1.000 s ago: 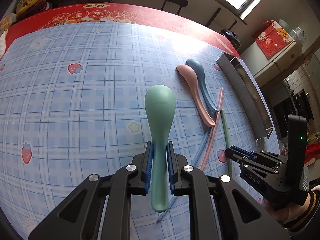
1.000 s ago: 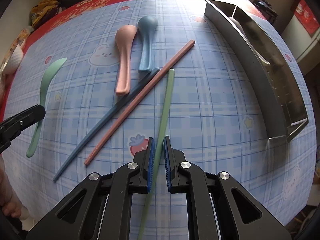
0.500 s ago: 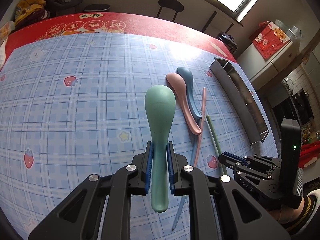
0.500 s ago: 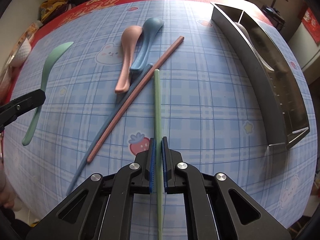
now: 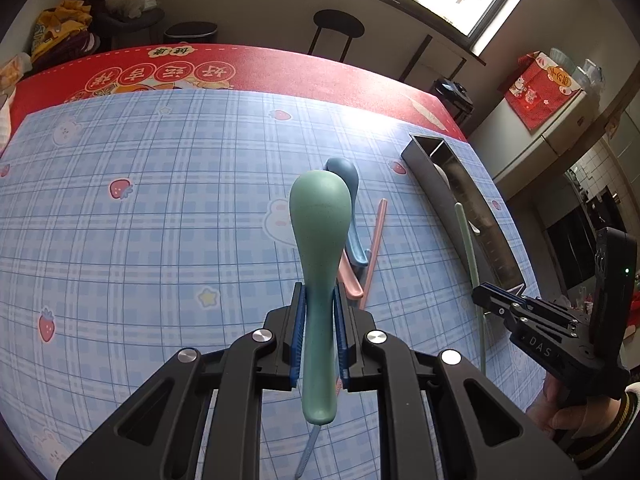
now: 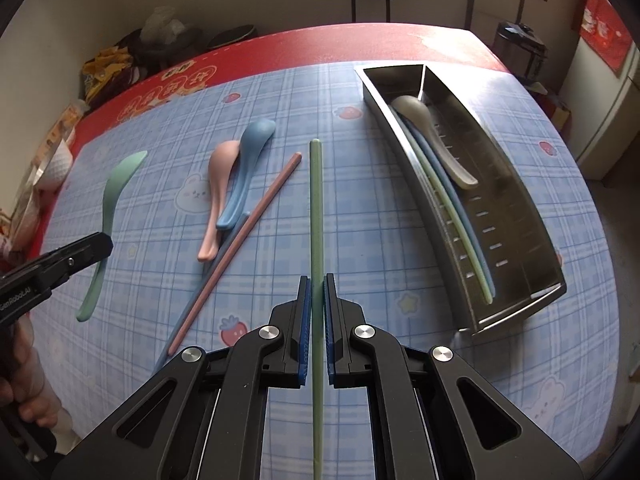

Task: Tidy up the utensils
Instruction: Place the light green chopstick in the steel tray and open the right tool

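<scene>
Above the table's near edge, the right gripper pinches a green chopstick and the left gripper clamps a green spoon; the tray sits by the right edge. Gripped near one end, the chopstick could pivot and miss it.

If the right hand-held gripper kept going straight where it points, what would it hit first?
Probably the bare blue checked tablecloth, led by the green chopstick it holds; the metal tray sits off to its right. Depth is uncertain.
</scene>
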`<move>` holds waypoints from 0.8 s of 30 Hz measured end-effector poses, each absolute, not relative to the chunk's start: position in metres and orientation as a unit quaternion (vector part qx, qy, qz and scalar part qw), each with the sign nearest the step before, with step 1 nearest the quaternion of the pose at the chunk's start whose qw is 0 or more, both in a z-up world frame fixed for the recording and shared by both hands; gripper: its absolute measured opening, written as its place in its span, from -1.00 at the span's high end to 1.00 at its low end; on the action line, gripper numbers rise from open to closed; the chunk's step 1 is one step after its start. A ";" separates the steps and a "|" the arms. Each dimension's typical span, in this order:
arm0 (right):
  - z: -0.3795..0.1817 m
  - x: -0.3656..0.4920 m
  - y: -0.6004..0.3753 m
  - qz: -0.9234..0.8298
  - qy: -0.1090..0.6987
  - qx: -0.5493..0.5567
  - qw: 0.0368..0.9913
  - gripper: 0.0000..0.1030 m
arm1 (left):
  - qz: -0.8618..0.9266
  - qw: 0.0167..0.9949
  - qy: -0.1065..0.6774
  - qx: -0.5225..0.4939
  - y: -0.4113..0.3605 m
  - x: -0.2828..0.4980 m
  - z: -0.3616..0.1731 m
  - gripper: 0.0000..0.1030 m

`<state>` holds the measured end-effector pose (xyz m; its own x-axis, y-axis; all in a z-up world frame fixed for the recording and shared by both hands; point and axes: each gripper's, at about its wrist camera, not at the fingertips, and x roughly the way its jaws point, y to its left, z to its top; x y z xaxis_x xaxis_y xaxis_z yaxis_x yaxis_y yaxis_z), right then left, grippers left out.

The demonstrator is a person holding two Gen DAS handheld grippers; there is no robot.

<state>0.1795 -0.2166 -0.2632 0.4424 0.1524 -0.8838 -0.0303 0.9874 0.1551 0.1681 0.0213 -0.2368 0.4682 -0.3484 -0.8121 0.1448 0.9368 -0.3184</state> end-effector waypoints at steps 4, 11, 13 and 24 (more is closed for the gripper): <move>-0.243 0.206 -0.244 0.064 0.519 0.056 0.850 0.88 | -0.127 0.856 0.487 -0.118 0.023 0.170 -0.226 0.74; -0.207 0.273 -0.282 0.090 0.476 -0.021 0.874 0.88 | -0.075 0.865 0.474 -0.145 0.021 0.175 -0.208 0.74; -0.214 0.289 -0.291 0.102 0.477 -0.031 0.872 0.88 | -0.060 0.867 0.473 -0.144 0.017 0.175 -0.204 0.74; -0.285 0.305 -0.307 0.152 0.538 0.017 0.829 0.88 | -0.017 0.867 0.476 -0.149 -0.018 0.174 -0.197 0.74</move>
